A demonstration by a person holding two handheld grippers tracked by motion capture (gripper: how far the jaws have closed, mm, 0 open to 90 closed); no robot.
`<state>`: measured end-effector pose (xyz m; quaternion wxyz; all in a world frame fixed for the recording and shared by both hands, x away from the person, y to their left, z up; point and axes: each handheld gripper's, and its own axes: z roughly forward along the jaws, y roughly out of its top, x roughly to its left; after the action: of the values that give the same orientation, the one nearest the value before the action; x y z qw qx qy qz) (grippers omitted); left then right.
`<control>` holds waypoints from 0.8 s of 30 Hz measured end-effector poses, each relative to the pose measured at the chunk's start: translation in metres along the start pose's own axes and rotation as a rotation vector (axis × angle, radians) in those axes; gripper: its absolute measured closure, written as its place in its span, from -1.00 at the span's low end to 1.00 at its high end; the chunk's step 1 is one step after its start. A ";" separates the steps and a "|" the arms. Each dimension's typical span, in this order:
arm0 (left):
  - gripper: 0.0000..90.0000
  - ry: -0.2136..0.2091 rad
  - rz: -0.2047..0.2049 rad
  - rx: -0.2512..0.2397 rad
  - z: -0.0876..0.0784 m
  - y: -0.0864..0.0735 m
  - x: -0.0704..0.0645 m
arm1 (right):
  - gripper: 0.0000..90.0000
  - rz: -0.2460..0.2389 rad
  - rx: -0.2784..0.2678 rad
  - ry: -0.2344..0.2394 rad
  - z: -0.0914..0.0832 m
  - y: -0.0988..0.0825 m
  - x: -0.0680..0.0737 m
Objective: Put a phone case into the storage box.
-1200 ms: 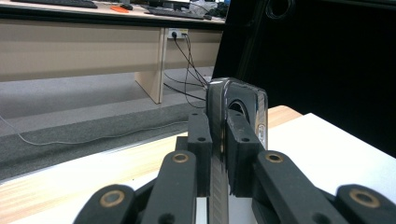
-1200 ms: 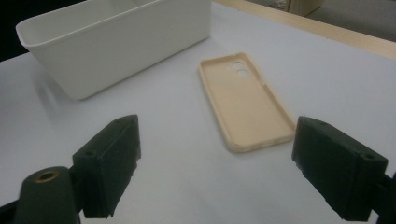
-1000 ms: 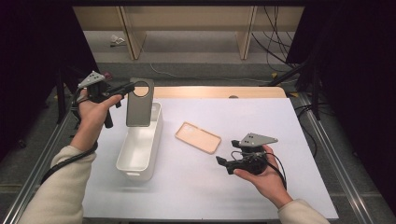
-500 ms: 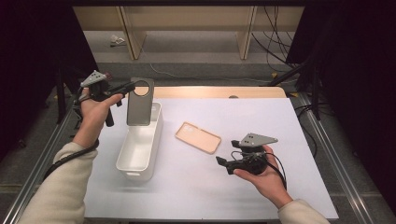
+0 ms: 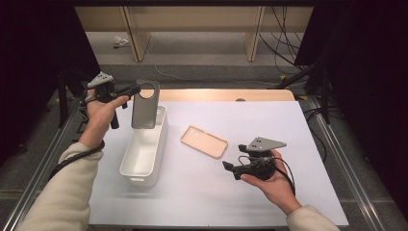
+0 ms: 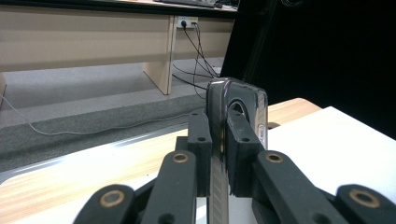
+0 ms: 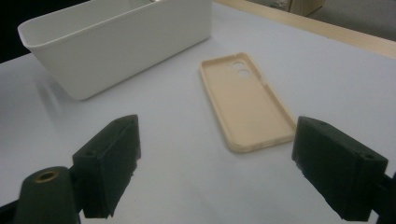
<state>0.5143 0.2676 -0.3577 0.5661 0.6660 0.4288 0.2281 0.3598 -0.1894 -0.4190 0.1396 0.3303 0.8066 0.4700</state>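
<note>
My left gripper (image 5: pixel 137 88) is shut on the top of a grey phone case (image 5: pixel 144 104) with a round camera hole, which hangs upright over the far end of a white bin (image 5: pixel 144 149). In the left gripper view the case (image 6: pixel 236 100) stands edge-on between the two pads of the left gripper (image 6: pixel 219 140). A beige phone case (image 5: pixel 204 141) lies open side up on the white table, between the bin and my right gripper (image 5: pixel 230 168). In the right gripper view the right gripper (image 7: pixel 217 163) stands open, its jaws wide apart, with the beige case (image 7: pixel 245 100) ahead of them.
The white table (image 5: pixel 288 125) has a wooden strip (image 5: pixel 221 95) along its far edge and metal rails at both sides. Beyond it are a grey floor with cables (image 5: pixel 284 53) and wooden furniture legs (image 5: pixel 253 33). The bin (image 7: pixel 116 42) sits to the left in the right gripper view.
The left hand with the grey case has shifted very slightly; the case still hangs over the bin's far end. The right hand has not moved.
</note>
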 end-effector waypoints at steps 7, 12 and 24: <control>0.81 0.000 -0.003 0.011 0.006 -0.003 0.001 | -0.64 0.001 0.000 -0.001 0.000 0.000 0.000; 0.81 -0.003 -0.003 0.013 0.009 -0.003 -0.002 | -0.64 0.002 0.000 0.001 0.000 0.000 0.000; 0.81 0.000 -0.014 0.021 0.019 -0.006 -0.005 | -0.64 0.002 -0.002 0.002 0.000 0.000 0.000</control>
<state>0.5251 0.2532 -0.3672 0.5609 0.6688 0.4357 0.2196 0.3602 -0.1898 -0.4190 0.1386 0.3305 0.8060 0.4711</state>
